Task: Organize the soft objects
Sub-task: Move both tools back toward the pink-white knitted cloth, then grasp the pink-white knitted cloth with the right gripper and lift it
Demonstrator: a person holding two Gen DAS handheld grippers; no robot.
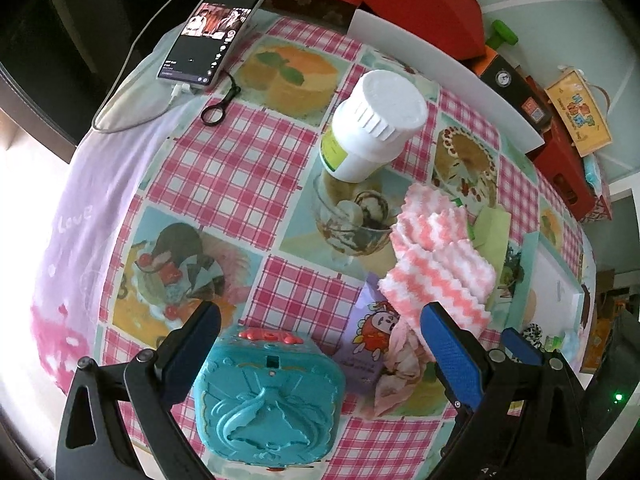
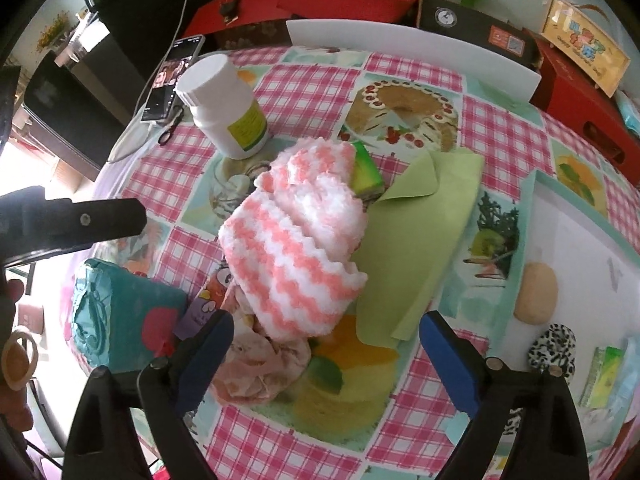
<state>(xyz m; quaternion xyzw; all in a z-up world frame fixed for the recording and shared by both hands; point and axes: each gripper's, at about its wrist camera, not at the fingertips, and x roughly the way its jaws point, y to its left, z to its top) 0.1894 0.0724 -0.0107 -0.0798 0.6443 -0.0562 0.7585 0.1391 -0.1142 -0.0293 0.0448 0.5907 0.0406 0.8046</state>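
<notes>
The left gripper (image 1: 320, 344) has its fingers spread wide, one on each side of a blue-green box (image 1: 269, 394). The pads do not seem to press it. The right gripper (image 2: 326, 354) is also spread wide, with nothing held. Under it, at the bottom middle of the right wrist view, lies a crumpled pink cloth (image 2: 262, 368).

The soft things sit in the middle of the table. A fluffy pink and white cloth (image 2: 294, 240) lies in a heap, partly on top of a flat green cloth (image 2: 420, 236) and the crumpled pink one.

What could go wrong? The cloths overlap, so a grab at one may drag the others along. A white bottle (image 2: 226, 106) stands tall just up and left of the heap, so a wide swing could knock it over. A phone (image 1: 214, 34) on its cable lies at the upper left edge of the table and could get pushed off. The two grippers are close together, so they may bump.

The most open room is the checked tablecloth (image 1: 276, 168) at middle left in the left wrist view. The table edge drops away on the left side of both views, and boxes crowd the upper right.
</notes>
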